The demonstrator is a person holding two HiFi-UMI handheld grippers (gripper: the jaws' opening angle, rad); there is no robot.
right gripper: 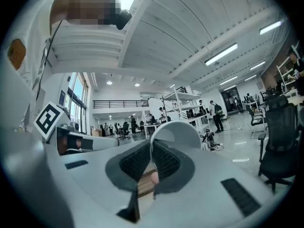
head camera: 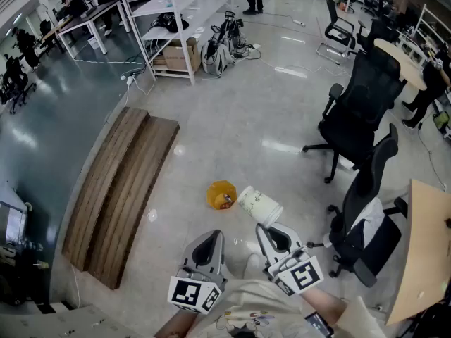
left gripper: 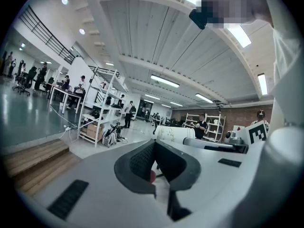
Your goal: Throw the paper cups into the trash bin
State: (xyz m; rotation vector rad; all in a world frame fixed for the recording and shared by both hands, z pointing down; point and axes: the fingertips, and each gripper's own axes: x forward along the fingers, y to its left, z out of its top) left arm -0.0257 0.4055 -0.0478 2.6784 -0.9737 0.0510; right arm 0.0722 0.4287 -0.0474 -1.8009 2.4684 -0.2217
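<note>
A white paper cup hangs tilted in the air, pinched by its rim in my right gripper, which is shut on it. In the right gripper view the cup's wall stands between the dark pads. An orange trash bin stands on the floor just left of and beyond the cup. My left gripper is held beside the right one, its jaws together with nothing between them. The cup also shows past the left gripper's jaws.
A long wooden platform lies on the floor to the left. Black office chairs stand to the right, next to a wooden table. White shelving with boxes and bags is farther off.
</note>
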